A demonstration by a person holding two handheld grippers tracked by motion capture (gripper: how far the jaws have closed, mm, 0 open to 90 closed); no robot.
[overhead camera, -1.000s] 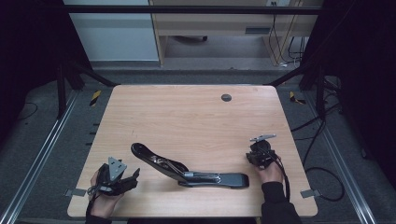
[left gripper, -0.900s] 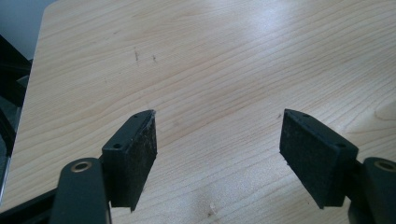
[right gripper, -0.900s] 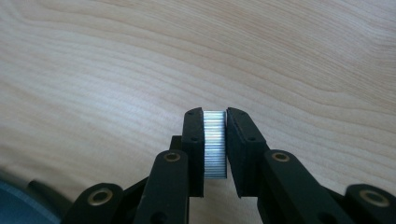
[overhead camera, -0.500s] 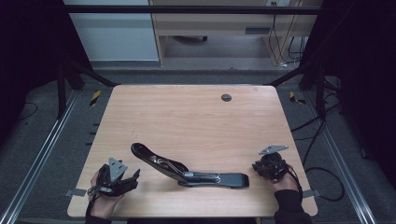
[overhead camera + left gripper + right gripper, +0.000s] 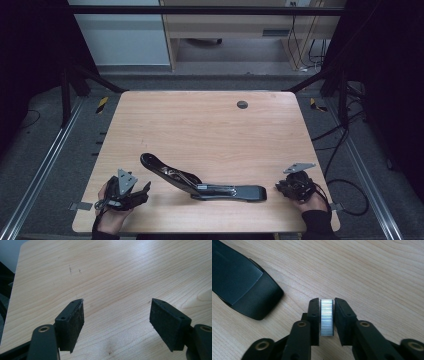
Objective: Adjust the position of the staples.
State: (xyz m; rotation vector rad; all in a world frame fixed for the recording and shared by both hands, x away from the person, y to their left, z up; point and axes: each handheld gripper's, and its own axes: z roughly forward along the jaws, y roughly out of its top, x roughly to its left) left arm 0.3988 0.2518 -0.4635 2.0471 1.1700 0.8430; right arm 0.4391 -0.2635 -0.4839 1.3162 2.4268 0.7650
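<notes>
Table [image 5: 210, 130] bore the opened stapler [image 5: 200, 182] toward six o'clock. My left gripper [image 5: 144, 190], at seven o'clock, stood wide apart and empty. My right gripper [image 5: 327, 302], at five o'clock beside the stapler's base end, had the staple strip [image 5: 327, 317] between its pads, which touched both sides, though the jaws had just been opening. Any wider, I judged, and the strip would drop or snap before reaching the stapler's channel.

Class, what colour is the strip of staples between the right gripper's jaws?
Shiny silver, finely ribbed: the strip of staples shows best in the right gripper view.
</notes>
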